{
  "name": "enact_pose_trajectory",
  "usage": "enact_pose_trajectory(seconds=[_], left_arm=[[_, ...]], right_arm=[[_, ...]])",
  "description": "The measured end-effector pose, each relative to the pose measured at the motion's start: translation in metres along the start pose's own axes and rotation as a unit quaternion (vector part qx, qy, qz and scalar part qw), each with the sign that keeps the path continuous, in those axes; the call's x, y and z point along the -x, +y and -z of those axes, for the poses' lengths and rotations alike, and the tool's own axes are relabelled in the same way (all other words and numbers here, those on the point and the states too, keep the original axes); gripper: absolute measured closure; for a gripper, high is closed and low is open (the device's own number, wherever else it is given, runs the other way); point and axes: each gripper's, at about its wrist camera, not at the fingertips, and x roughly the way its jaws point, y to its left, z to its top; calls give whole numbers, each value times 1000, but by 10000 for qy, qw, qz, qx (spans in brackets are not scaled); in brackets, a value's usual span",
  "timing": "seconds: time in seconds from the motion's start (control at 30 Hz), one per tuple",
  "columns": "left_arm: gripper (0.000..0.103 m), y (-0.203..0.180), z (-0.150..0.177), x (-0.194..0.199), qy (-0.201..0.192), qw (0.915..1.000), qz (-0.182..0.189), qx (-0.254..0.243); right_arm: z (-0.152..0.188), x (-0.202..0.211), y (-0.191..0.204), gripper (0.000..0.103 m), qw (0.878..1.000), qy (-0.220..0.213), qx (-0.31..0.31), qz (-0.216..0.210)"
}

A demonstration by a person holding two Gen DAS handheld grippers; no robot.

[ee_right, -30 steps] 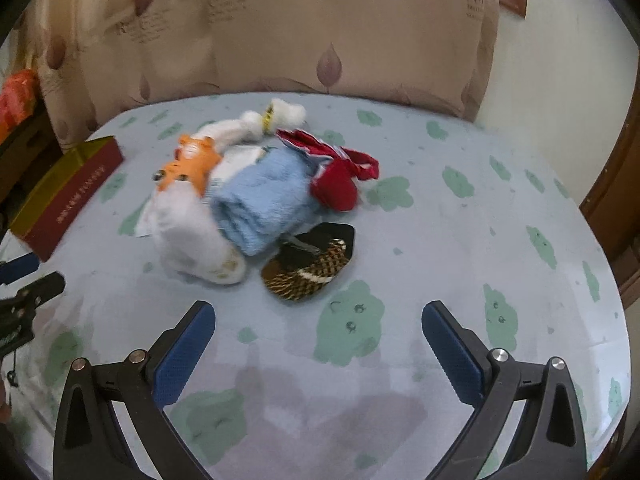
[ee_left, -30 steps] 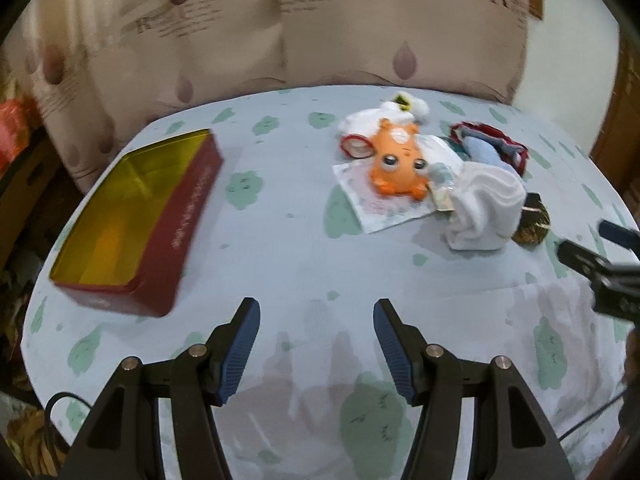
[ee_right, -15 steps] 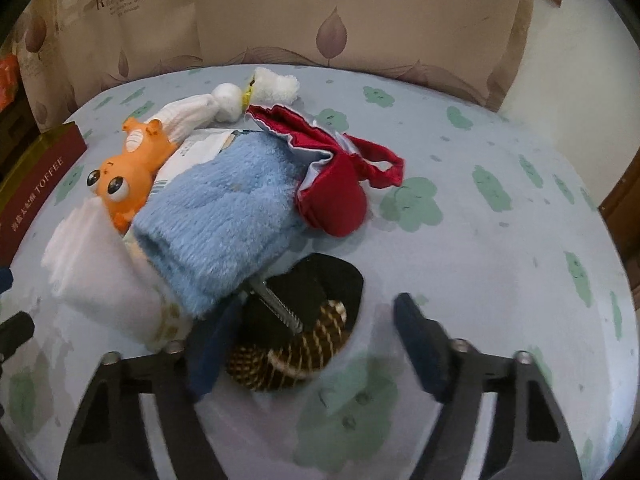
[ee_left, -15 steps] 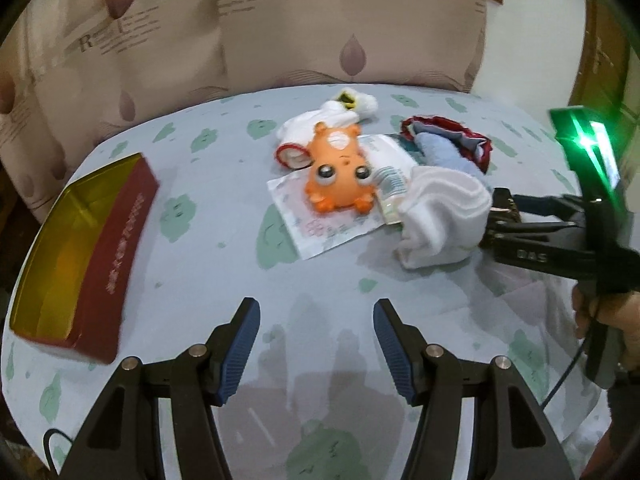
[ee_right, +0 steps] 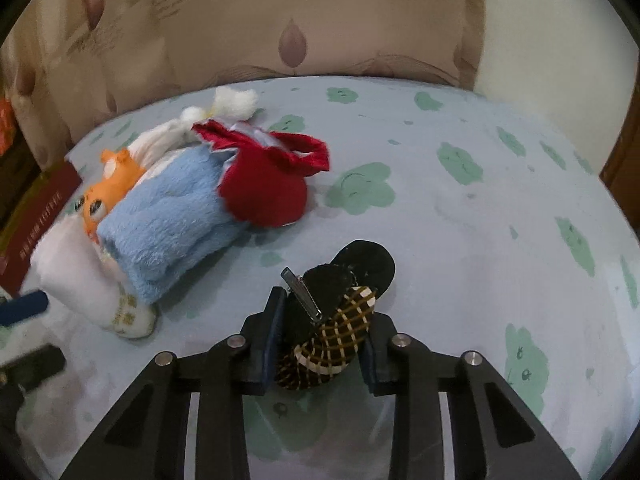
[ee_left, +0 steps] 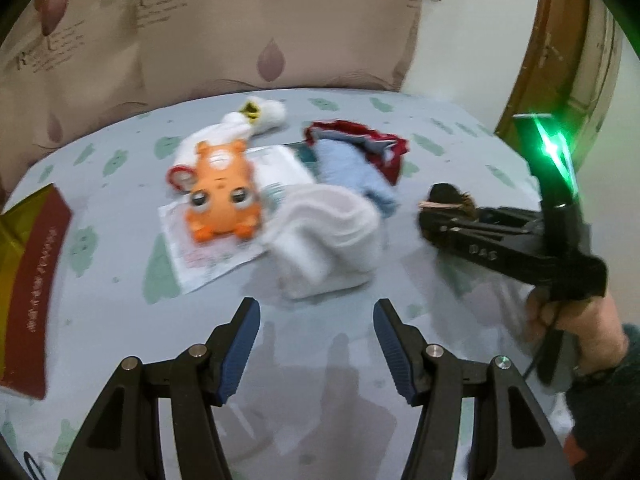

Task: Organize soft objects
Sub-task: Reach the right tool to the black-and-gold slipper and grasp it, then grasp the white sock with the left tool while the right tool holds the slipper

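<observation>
Because the dark checked hair bow (ee_right: 340, 312) lay apart from the heap, on its near right side, the right gripper (ee_right: 320, 328) has it first, jaws clamped on its checked end with the metal clip (ee_right: 302, 294) sticking up. The left gripper (ee_left: 316, 344) waits with jaws apart just short of the white sock (ee_left: 324, 236), likely its pick. The red box (ee_left: 32, 280) at far left looks like the destination.

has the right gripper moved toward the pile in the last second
Yes. The right gripper has advanced across the tablecloth and closed on the black plaid hair clip beside the pile.
</observation>
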Motion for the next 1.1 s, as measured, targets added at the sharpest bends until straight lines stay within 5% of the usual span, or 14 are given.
enact_pose_trajectory(seconds=[0.63,0.8,1.1], left_arm=[[38,-7,-54,-45,-73,9993,-157,329],[70,-1,-47,-34,-181,9994,92,266],[75,-7,-36,-12,-271,9993,227,-92]], right_arm=[[0,-2,3,68,9999,-2,100,8],[-1,-3,3,68,10000,-2,94,-8],[-1,-2,4,67,9999,3,111,10]])
